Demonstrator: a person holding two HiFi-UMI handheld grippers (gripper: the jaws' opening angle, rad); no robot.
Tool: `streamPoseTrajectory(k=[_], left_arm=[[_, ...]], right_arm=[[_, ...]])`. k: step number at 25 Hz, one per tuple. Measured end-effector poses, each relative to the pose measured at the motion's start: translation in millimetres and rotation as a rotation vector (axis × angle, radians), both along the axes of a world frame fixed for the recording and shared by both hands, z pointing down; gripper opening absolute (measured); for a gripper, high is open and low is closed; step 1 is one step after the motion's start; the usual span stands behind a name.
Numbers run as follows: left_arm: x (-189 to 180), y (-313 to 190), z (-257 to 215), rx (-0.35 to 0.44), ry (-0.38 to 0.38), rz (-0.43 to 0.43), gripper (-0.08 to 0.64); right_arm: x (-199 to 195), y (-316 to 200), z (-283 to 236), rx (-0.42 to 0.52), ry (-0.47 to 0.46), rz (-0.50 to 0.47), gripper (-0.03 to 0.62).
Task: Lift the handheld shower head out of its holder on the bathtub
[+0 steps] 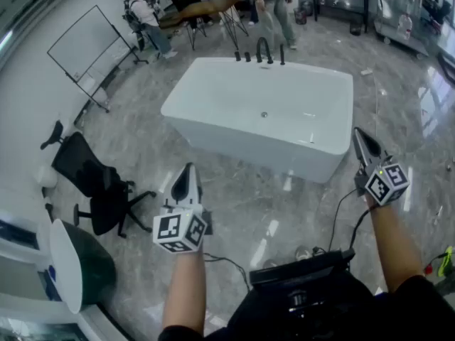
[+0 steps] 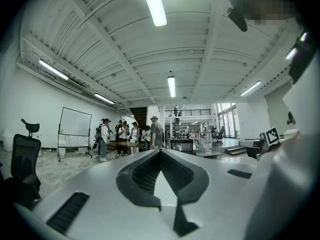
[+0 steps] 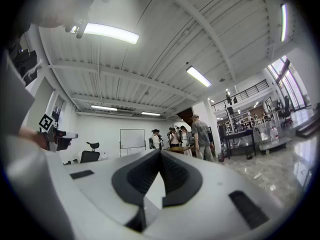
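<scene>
Marble-look floor (image 1: 249, 197) of a bright open hall bears a white bathtub (image 1: 249, 145), its black handheld shower head (image 1: 282, 54) upright at the far rim, well apart from left gripper (image 1: 189, 168) and right gripper (image 1: 357, 133), both with fingers together, empty.

Dark fittings (image 1: 259, 51) on the bathtub (image 1: 213, 112) rim, far ahead of the fingertips of the left gripper (image 1: 188, 170) and right gripper (image 1: 360, 137): too small to tell shower head from holder. Standing people (image 1: 274, 6) beyond: cut off by the top edge. Left forearm (image 1: 185, 290), behind its fingers: cut off below.
</scene>
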State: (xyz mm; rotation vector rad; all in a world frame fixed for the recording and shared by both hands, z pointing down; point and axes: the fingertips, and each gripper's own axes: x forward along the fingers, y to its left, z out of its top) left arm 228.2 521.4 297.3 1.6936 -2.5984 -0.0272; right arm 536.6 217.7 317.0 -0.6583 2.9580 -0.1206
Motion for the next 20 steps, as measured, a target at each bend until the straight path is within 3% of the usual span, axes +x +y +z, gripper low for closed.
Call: streamPoseTrajectory(k=[11, 20], left_arm=[[21, -6, 26, -0.046, 0.045, -0.001, 0.009], [44, -17, 24, -0.003, 0.047, -0.031, 0.009]], right_arm=[[0, 9, 30, -0.024, 0.023, -0.02, 0.005], [0, 5, 59, -0.061, 0.033, -0.083, 0.005]])
